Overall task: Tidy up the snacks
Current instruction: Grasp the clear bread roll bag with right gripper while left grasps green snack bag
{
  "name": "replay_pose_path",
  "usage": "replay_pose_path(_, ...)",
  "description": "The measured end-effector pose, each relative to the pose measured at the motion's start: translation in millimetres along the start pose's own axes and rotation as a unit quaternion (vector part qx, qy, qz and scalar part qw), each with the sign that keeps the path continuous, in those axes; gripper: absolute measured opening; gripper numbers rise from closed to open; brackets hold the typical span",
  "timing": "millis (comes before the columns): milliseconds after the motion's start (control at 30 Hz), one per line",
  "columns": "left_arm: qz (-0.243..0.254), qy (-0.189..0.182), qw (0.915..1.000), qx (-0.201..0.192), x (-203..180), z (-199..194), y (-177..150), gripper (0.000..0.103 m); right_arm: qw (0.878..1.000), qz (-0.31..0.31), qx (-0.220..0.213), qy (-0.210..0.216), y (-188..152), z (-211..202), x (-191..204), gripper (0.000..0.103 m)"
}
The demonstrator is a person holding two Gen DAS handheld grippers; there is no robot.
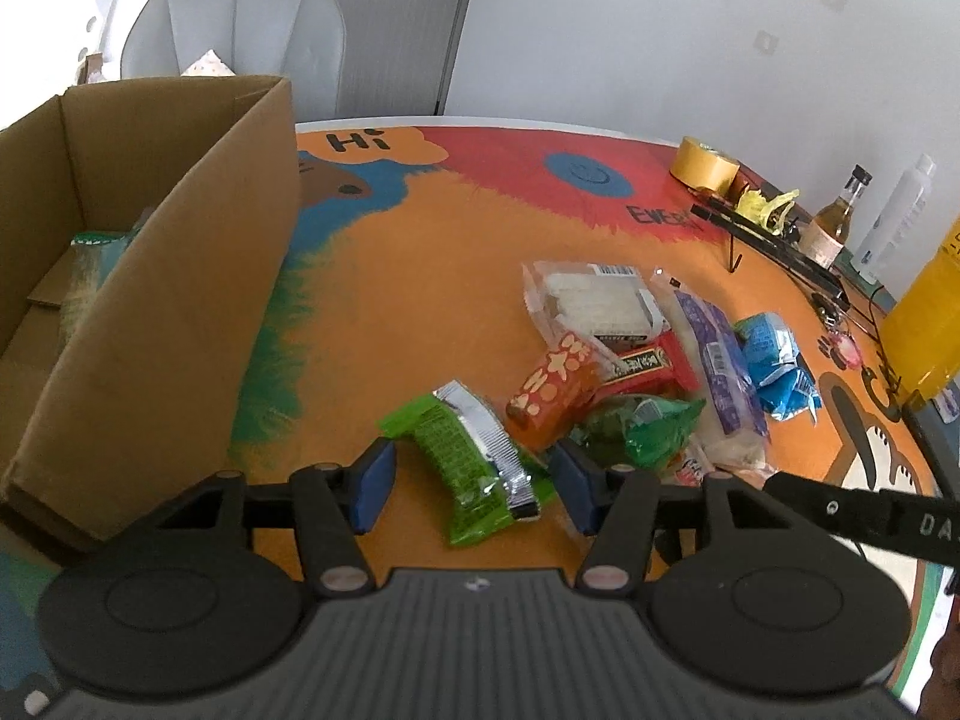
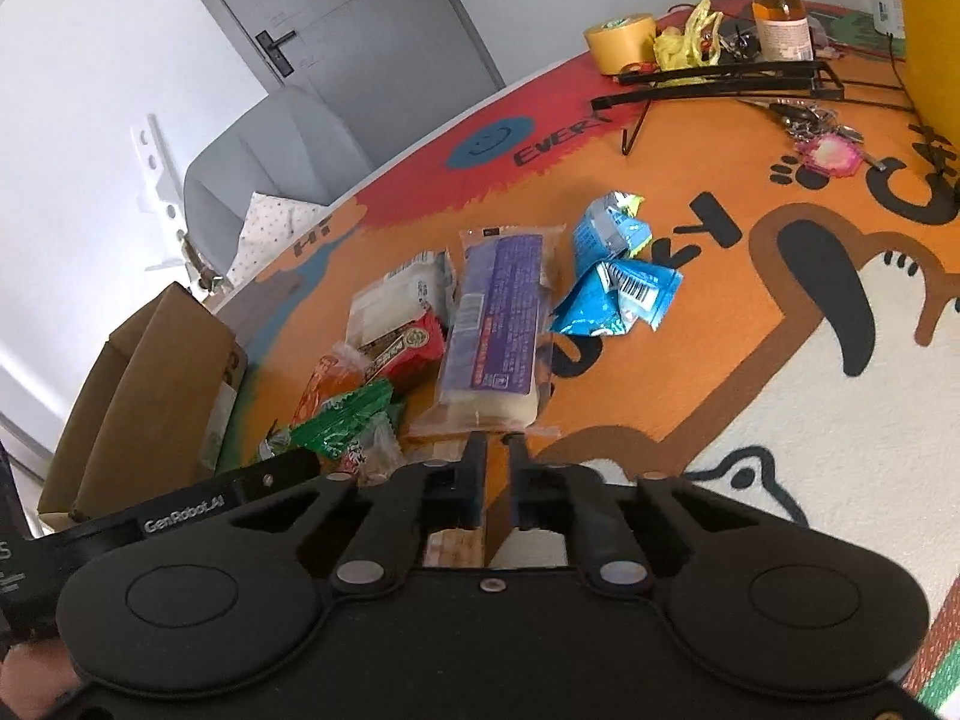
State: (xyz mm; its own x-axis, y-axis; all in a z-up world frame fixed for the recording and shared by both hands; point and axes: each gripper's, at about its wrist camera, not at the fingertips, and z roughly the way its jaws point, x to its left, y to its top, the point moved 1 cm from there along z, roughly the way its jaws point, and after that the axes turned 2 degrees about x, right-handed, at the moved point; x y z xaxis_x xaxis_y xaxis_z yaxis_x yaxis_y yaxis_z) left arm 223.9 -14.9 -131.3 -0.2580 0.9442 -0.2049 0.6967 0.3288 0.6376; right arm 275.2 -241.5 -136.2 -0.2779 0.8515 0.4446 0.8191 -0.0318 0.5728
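Tabletop (image 1: 420, 252) had an orange cartoon print; grey chair (image 1: 240, 24) and door (image 2: 360, 12) stood behind. Left gripper (image 1: 468, 486) fingers sat wide astride the green packet (image 1: 468, 456); right gripper (image 2: 495, 450) fingers pinched the purple packet (image 2: 498, 324) edge.

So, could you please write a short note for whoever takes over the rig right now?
Left gripper: open, straddling the bright green foil snack packet on the table; pads not pressing it.
Right gripper: shut on the near edge of the long clear packet with the purple label.
Open brown cardboard box: stands to the left of the pile, with one green packet inside.
Still on the colourful printed tablecloth: orange star-print packet, red packet, clear wafer pack, crumpled blue packets.
Left: move the held packet and the rest into the box.
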Motion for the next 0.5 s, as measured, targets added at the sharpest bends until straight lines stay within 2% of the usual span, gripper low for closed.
replay_pose_path(67,0.0,0.0,1.0,-0.004,0,0,-1,0.048,1.0,-0.007,0.002,0.001,-2,0,5,0.043)
replay_pose_path(167,0.001,-0.003,1.0,-0.008,0,1,-1,0.036,1.0,-0.024,0.008,-0.003,-5,1,16,0.057)
replay_pose_path(233,0.0,-0.004,1.0,-0.008,1,0,-1,0.029,0.999,-0.041,0.013,-0.007,-8,3,23,0.06)
replay_pose_path(367,0.0,-0.006,0.9999,-0.016,3,-6,-1,0.027,0.996,-0.078,0.028,-0.026,-16,9,35,0.06)
replay_pose_path(500,0.004,-0.01,0.9996,-0.025,1,-15,-1,0.026,0.991,-0.118,0.024,-0.051,-23,11,46,0.06)
